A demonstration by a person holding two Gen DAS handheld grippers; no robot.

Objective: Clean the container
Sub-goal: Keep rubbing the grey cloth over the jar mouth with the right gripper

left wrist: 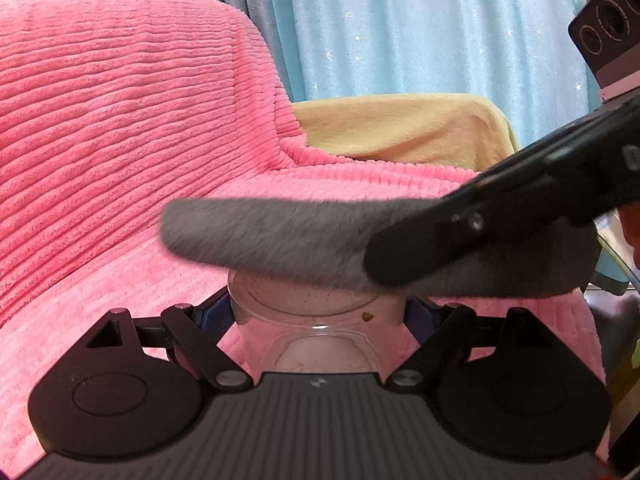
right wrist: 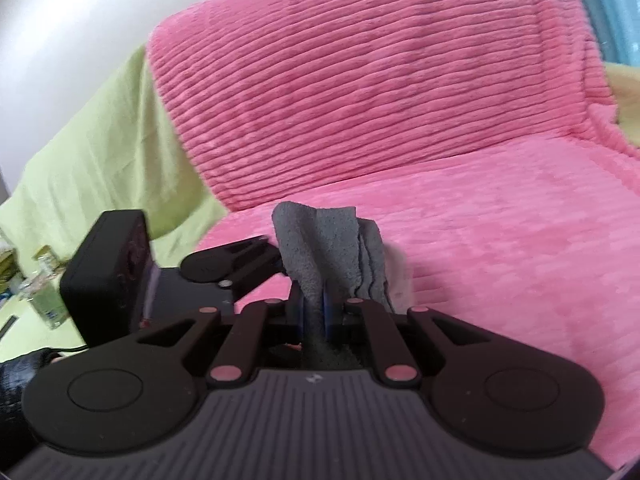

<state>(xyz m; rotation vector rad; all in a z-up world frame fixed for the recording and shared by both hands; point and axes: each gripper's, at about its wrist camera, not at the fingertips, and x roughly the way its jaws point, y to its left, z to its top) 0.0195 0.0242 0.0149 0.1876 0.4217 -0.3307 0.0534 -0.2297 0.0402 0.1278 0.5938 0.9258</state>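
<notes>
My left gripper [left wrist: 320,312] is shut on a clear plastic container [left wrist: 320,320] and holds it upright above the pink sofa seat. A small brown crumb [left wrist: 367,316] sticks to its wall. My right gripper [right wrist: 316,312] is shut on a folded grey cloth [right wrist: 328,248]. In the left wrist view the grey cloth [left wrist: 272,236] lies across the container's mouth, with the right gripper's black fingers [left wrist: 480,232] coming in from the right. The container's opening is hidden under the cloth. In the right wrist view the container is mostly hidden behind the cloth.
A pink ribbed blanket [right wrist: 400,100] covers the sofa back and seat. A yellow cover [left wrist: 400,128] and blue curtain [left wrist: 420,20] are behind. A light green cover [right wrist: 100,152] lies at the left. Bottles [right wrist: 44,280] stand on a surface at the far left.
</notes>
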